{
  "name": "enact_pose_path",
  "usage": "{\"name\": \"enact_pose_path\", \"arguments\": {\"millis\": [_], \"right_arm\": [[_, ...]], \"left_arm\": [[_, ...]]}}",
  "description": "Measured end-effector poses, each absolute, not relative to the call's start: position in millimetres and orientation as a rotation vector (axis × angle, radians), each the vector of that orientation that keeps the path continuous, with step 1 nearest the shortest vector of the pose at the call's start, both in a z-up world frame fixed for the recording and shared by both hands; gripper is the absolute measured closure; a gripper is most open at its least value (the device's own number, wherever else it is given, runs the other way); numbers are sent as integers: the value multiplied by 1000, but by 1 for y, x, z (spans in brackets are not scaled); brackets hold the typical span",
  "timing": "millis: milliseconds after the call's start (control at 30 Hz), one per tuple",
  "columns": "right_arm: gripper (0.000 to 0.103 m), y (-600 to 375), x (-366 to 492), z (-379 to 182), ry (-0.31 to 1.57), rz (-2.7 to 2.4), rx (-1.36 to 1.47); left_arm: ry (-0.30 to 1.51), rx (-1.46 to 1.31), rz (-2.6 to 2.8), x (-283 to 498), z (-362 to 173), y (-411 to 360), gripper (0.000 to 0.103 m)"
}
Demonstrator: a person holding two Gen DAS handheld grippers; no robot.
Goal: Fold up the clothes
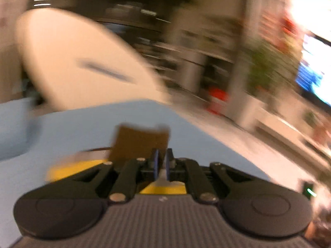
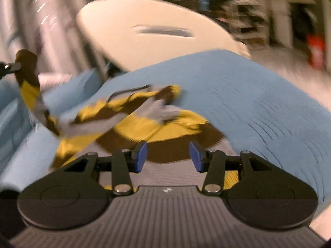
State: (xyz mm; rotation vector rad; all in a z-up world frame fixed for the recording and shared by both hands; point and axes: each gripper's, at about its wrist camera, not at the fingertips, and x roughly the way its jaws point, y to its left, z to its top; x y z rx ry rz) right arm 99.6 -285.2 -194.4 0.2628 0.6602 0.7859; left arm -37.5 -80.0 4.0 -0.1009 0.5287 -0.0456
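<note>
Yellow, brown and grey striped garment, badly blurred, sprawled mid-frame over blue cloth. One brown end lifted at upper left, pinched by left gripper, blue pads clamped together. Right gripper spread apart, holding nothing, above garment's lower edge.

Bare blue cloth spreads wide on the right and far side, open for a gripper to pass. The striped garment crowds the near left, one end lifted at the far left. A pale chair back stands just beyond the far edge, blocking that way.
</note>
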Motion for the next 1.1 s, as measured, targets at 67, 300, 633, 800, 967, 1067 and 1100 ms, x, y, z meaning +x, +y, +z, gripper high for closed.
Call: {"name": "enact_pose_path", "arguments": {"millis": [67,300,633,800,967,1067,1100], "right_arm": [[52,-300,113,-203,693,748,376],[52,-326,133,-219,767,666,498],[36,-234,122,-203,718,956,59],[37,-154,101,-215,564,1085,-450],[39,-98,95,-245,500,1109,-761],[89,-101,100,-242,502,1099,-760],[89,-105,102,-236,504,1069,-742]], "left_arm": [[633,-95,-138,10,-31,-128,82],[990,-254,-136,53,-172,-190,68],[972,-261,316,-66,-170,-74,4],[1082,-503,423,-102,-211,-20,5],[1058,-408,397,-107,-212,-26,2],[1060,-387,391,-104,-213,-30,1],[1057,-390,389,-104,-214,-31,1]]}}
